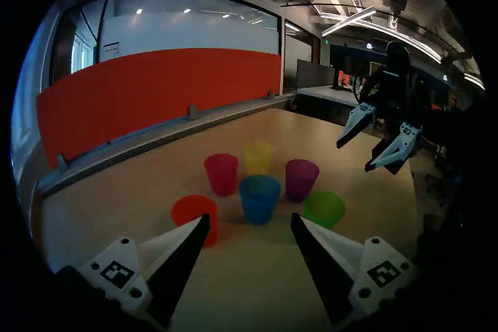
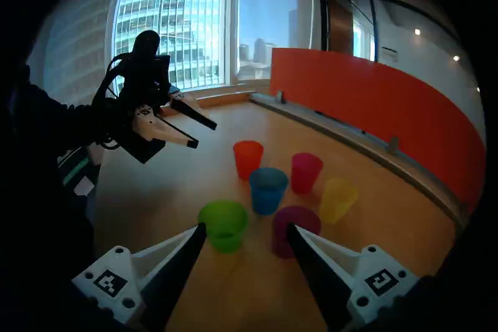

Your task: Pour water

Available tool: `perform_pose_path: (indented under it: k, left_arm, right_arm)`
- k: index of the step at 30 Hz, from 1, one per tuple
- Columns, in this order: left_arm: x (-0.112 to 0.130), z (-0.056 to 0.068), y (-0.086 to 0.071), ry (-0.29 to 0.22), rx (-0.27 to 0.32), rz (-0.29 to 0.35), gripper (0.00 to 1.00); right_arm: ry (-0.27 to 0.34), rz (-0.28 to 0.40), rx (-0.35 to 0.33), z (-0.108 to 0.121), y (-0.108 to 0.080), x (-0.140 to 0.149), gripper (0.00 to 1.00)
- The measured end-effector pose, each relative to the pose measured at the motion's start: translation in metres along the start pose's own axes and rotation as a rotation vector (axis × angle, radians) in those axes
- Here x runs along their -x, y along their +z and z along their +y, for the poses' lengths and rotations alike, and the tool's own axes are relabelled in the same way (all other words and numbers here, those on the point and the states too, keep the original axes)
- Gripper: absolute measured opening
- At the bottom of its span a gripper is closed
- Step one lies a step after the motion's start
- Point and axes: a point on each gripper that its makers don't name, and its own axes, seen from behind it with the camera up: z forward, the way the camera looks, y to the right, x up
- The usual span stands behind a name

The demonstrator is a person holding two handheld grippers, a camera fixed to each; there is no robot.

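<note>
L tool [image 1: 249,216] apart, empty | R tool [image 2: 246,226] apart, empty | cup cluster [image 1: 259,198] just ahead of both, untouched

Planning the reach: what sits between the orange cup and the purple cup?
The blue cup, between orange cup and purple cup, in the left gripper view.

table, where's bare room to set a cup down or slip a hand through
Bare table lies between the red cup and the orange partition, on the cluster's near side toward the left tongs, and beyond the yellow cup. It is crowded around the blue cup, where the cups stand close together.
</note>
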Motion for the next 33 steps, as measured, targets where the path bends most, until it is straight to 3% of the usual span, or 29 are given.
perform_pose_path:
  k: [15,33]
  left_arm:
    - [0.017,0.002,0.006,-0.013,0.016,-0.028,0.97]
    - [0.019,0.005,0.019,0.008,0.029,-0.040,0.97]
  right_arm:
    - [0.002,-0.037,-0.029,-0.013,0.018,0.023,1.00]
    - [0.005,-0.070,-0.076,-0.029,0.060,0.041,1.00]
